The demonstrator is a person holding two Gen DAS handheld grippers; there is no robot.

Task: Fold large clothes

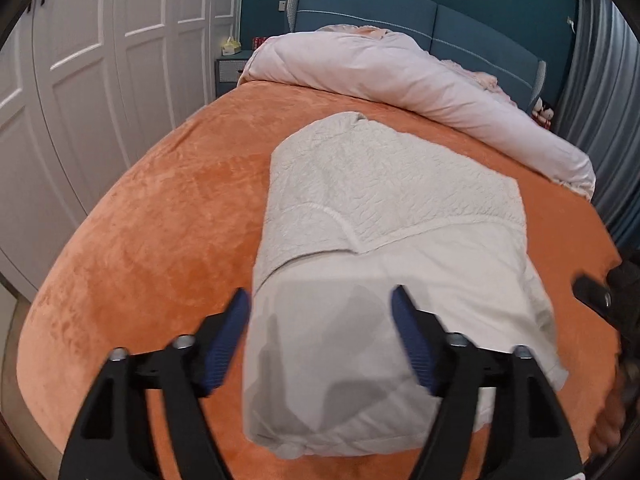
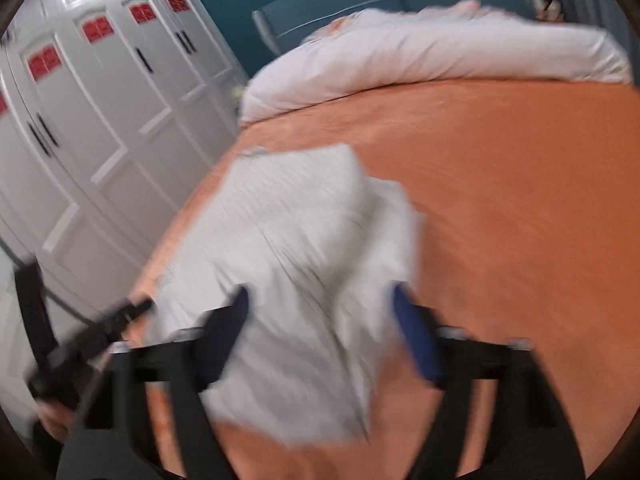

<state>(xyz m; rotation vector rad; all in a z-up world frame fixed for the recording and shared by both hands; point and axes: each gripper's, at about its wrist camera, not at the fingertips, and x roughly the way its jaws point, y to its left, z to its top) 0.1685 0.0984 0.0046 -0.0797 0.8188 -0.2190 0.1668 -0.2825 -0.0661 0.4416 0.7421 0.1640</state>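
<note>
Folded pale grey garment (image 1: 384, 264) lying on the orange bedspread (image 1: 160, 220), toward the near edge of the bed and closer to the side that faces the white wardrobe doors (image 1: 80, 80). Textured quilted layer on the far half, smooth lining on the near half. Left gripper (image 1: 320, 332) hovering over the near end of the bundle, jaws spread wide, blue pads (image 1: 224, 344) either side of the cloth and gripping nothing. Right gripper (image 2: 320, 332) likewise parted above the garment's near right corner — view heavily blurred, contact with the fabric impossible to judge. Rolled pink duvet (image 1: 400, 80) across the far edge, against the blue headboard (image 1: 400, 16) — well apart from the garment.
</note>
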